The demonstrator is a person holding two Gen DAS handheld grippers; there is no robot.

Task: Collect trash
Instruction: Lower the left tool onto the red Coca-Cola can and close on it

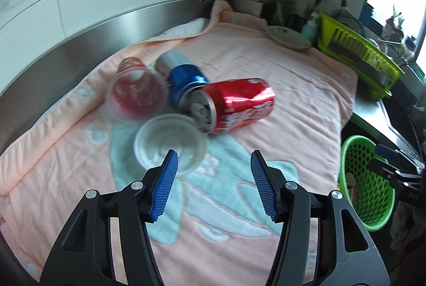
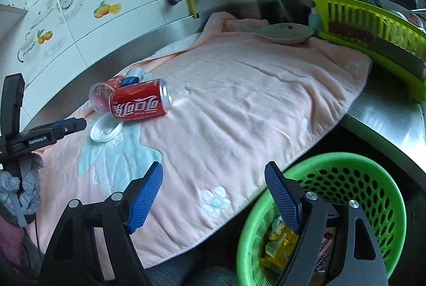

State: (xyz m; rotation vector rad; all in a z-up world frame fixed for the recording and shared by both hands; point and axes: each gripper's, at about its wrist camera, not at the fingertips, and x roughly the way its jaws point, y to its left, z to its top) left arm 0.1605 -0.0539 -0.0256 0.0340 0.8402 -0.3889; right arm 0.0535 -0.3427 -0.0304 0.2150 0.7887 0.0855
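The left tool (image 1: 214, 168) is wide open and holds nothing; it hangs just before the clear plastic lid (image 1: 170, 143), in the lower middle of the left wrist view. The right tool (image 2: 214, 188) is also wide open and empty, at the bottom of its frame, partly over the green basket (image 2: 372, 184).

The trash lies in one group at the centre left: the red can (image 1: 239, 102) on its side, the blue can (image 1: 186, 78) touching it behind, and a transparent cup (image 1: 135, 94) with red print tipped over beside them. Some wrappers are already in the basket.

I think the main risk is the lid. It is thin, flat and slippery, and it rests on a soft pink towel (image 1: 266, 57) covering the table, so the pads (image 1: 165, 184) may push it away or catch the cloth instead. The cans are round, smooth metal; a touch from the side could make them roll, and the red can looks a little dented. The cup is light and can be crushed easily. The basket has a perforated plastic wall and stands below the table edge.
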